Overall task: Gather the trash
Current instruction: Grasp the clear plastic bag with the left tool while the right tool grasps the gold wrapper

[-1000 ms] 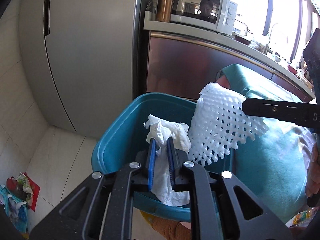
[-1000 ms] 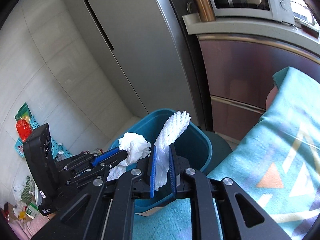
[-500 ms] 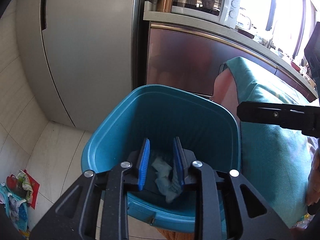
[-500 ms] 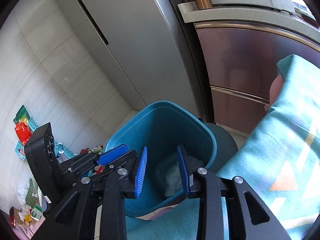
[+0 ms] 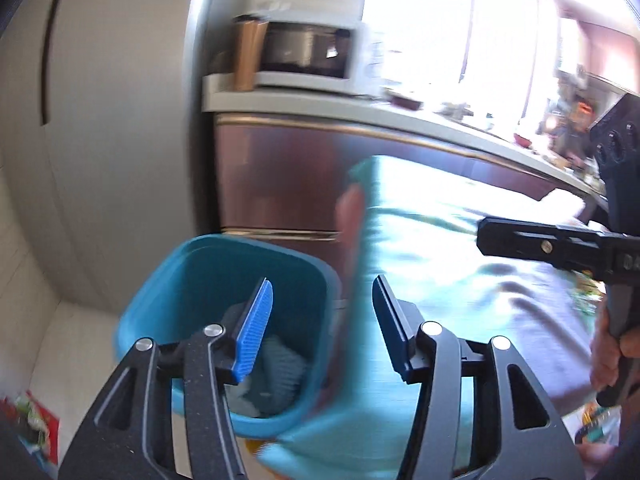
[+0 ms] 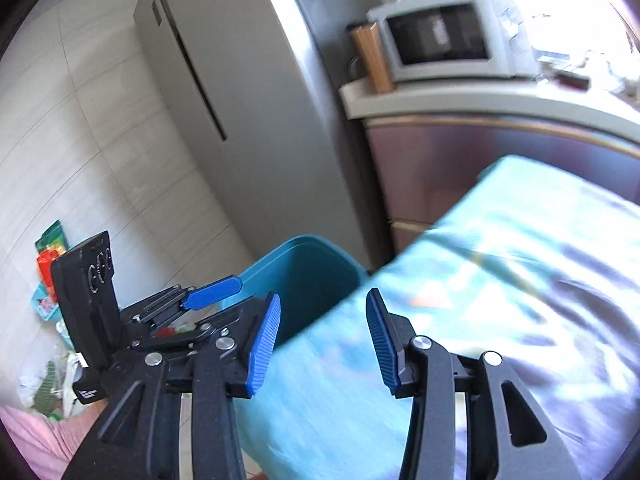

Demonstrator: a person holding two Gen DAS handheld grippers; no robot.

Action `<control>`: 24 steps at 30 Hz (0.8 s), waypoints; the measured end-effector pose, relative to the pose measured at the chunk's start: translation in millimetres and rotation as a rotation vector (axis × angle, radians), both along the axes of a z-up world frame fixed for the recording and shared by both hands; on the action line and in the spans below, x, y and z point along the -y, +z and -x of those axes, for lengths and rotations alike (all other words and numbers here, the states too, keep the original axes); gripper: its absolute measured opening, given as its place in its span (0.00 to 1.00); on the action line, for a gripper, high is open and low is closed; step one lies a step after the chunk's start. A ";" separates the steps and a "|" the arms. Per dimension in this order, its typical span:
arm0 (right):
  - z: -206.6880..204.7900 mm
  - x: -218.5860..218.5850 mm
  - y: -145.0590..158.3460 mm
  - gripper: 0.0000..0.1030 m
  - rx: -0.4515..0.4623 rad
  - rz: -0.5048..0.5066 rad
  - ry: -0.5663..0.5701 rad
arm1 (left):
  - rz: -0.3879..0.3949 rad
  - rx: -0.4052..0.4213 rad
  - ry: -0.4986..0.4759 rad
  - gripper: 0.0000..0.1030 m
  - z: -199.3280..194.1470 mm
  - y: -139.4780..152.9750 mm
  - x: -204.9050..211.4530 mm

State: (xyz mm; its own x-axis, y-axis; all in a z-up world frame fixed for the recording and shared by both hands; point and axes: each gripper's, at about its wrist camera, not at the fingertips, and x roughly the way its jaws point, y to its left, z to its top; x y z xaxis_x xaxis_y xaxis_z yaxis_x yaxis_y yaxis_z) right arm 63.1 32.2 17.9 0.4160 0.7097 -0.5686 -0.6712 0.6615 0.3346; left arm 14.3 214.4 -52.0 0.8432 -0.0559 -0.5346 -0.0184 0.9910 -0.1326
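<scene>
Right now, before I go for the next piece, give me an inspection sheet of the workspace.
Surface: teal cloth over the table, bare where visible, blurred.
Job's things: blue bin beside the table; pale trash inside.
Clutter: litter on the floor by the wall.
Grippers: left claw and right claw open, empty, jaws just opening.
Cables: nothing seen.
Surroundings: fridge, microwave on the counter.
</scene>
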 end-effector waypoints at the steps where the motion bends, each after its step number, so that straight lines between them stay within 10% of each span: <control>1: 5.3 12.3 2.8 0.42 0.015 0.000 -0.024 | 0.007 0.008 -0.031 0.55 1.8 2.9 10.7; 24: 104.7 268.8 24.9 0.48 0.198 0.044 -0.732 | 0.062 -0.115 -0.605 0.61 -21.6 -12.9 250.6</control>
State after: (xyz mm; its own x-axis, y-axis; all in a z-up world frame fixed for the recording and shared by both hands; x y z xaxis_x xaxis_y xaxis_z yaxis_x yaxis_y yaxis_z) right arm -41.5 -236.7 42.9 0.8691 0.1922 -0.4557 -0.1009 0.9709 0.2170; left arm 35.8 -36.2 -64.9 0.5892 -0.5402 -0.6009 0.5269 0.8207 -0.2211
